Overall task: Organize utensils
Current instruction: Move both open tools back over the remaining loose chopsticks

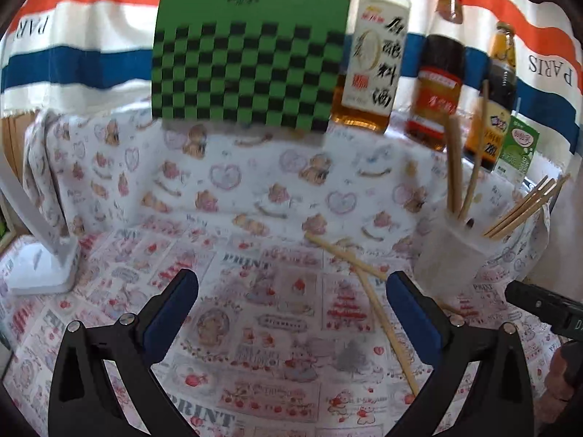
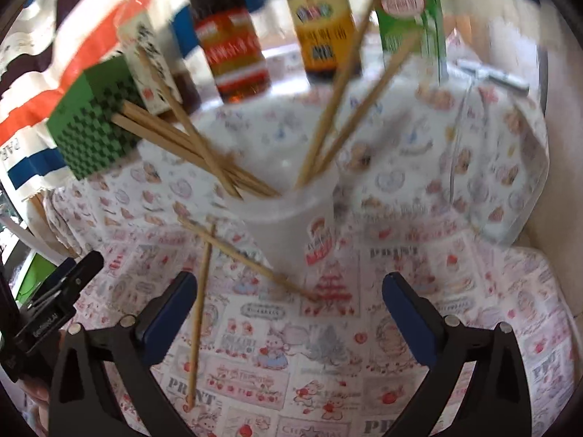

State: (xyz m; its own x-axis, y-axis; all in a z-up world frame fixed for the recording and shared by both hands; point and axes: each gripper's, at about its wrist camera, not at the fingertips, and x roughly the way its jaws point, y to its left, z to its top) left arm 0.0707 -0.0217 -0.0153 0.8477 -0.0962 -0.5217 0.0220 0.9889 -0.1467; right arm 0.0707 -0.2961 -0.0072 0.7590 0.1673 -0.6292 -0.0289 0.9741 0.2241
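Note:
A translucent white cup (image 1: pixel 450 255) stands on the printed tablecloth and holds several wooden chopsticks (image 1: pixel 455 167). It also shows in the right wrist view (image 2: pixel 291 225), just beyond my right gripper (image 2: pixel 288 309), with chopsticks (image 2: pixel 339 94) fanning out of it. Two loose chopsticks (image 1: pixel 379 309) lie crossed on the cloth between the cup and my left gripper (image 1: pixel 291 309); they also show in the right wrist view (image 2: pixel 200 313). Both grippers are open and empty. The right gripper's body (image 1: pixel 546 309) shows at the left view's right edge.
A green checkered board (image 1: pixel 247 58) leans against the striped backdrop. Three sauce bottles (image 1: pixel 433 73) and a green carton (image 1: pixel 517 145) stand at the back right. A white lamp base (image 1: pixel 43 269) sits at the left. The left gripper's body (image 2: pixel 54 302) shows at the right view's left edge.

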